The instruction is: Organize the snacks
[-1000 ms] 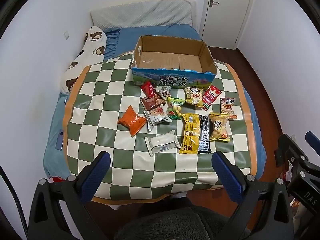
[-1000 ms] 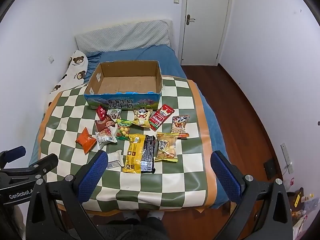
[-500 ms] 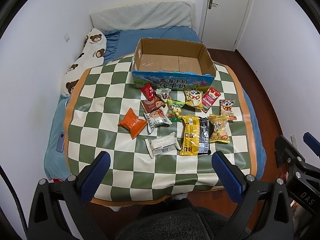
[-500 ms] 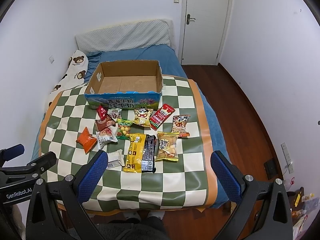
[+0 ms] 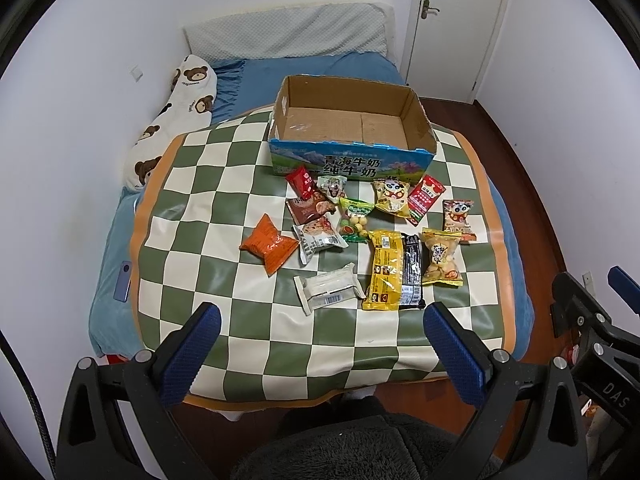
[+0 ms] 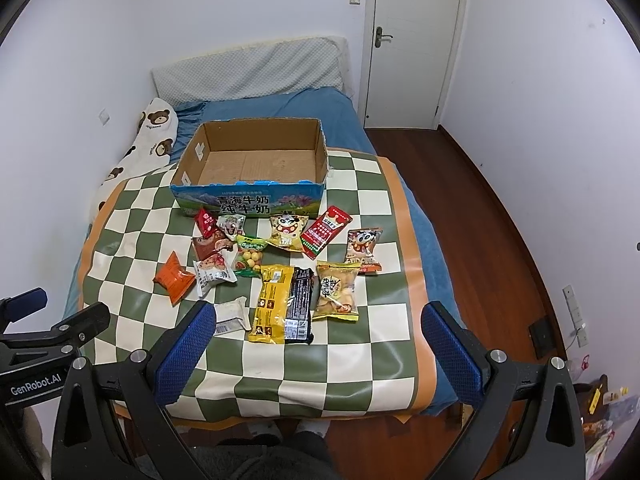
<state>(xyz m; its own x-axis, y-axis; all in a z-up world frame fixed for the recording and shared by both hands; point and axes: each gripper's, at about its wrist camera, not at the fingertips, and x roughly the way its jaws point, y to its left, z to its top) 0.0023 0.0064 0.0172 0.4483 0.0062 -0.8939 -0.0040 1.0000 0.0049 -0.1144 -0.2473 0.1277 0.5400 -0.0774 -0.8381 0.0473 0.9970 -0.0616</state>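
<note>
An empty cardboard box (image 5: 348, 124) (image 6: 256, 160) with a blue printed front stands at the far side of a green-and-cream checkered mat (image 5: 224, 208) (image 6: 360, 344) on a bed. Several snack packets lie in front of it: an orange pack (image 5: 269, 244) (image 6: 175, 278), a white pack (image 5: 328, 289) (image 6: 231, 314), a yellow pack (image 5: 384, 270) (image 6: 272, 303), a black pack (image 5: 412, 270), a red pack (image 6: 325, 231). My left gripper (image 5: 320, 340) is open and empty above the mat's near edge. My right gripper (image 6: 316, 340) is open and empty, also at the near edge.
A bear-print pillow (image 5: 176, 112) lies along the left wall and a grey pillow (image 5: 288, 36) at the bed's head. A phone (image 5: 123, 280) lies on the blue sheet at the left. A white door (image 6: 412, 40) and wooden floor (image 6: 500, 220) are to the right.
Both grippers have risen or drawn back slightly; the mat and snacks sit a little higher in the views. Nothing was picked up.
</note>
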